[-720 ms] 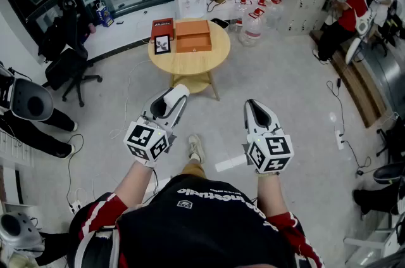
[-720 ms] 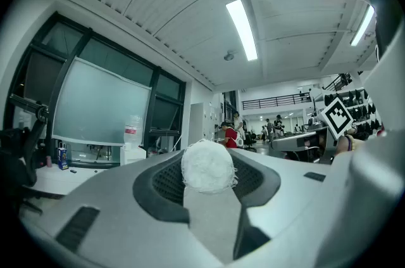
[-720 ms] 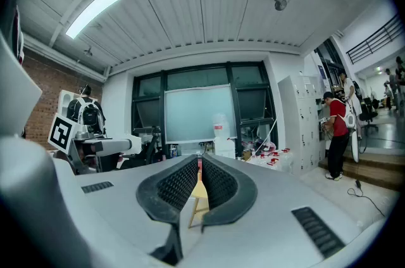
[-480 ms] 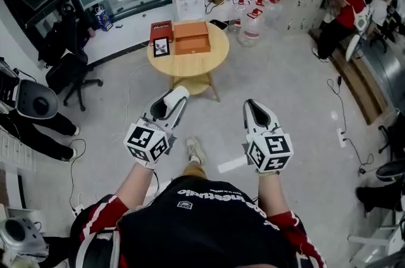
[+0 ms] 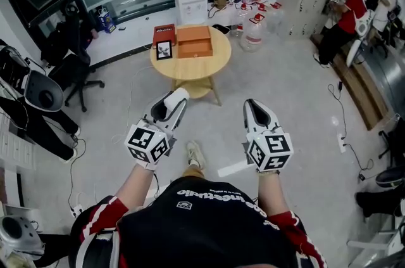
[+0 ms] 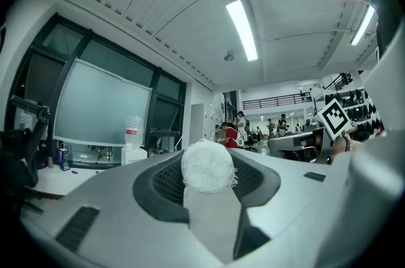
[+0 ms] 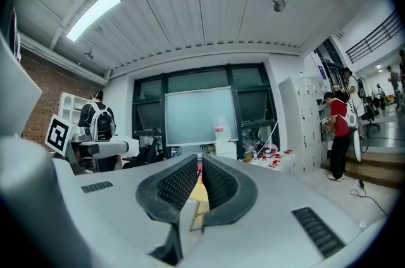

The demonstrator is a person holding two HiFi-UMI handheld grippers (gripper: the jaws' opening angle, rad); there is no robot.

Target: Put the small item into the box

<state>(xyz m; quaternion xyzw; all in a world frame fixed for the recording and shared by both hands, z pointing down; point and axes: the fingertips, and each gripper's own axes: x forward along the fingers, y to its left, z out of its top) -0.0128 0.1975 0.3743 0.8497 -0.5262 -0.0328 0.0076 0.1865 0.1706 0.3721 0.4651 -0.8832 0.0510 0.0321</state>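
Your left gripper [image 5: 171, 101] has its jaws pinching the small item [image 6: 207, 166], a white ball that looks fibrous. It is round, so it shows no long axis or heading. Your right gripper [image 5: 254, 108] has its jaws drawn together to a slit with nothing between them. Both are held above the grey floor [image 5: 285, 89], well short of the round wooden counter [image 5: 190, 67]. The orange box [image 5: 193, 42] sits near the counter's far edge.

**Round worktop with three things on its far half**

The round wooden worktop [image 5: 190, 72] stands on a grey floor [image 5: 285, 89]. An orange box [image 5: 194, 42] lies on its far half. Just to the left of this box lies a red box [image 5: 164, 31]. A small picture in a black frame [image 5: 164, 50] sits directly on the near side of the red box.
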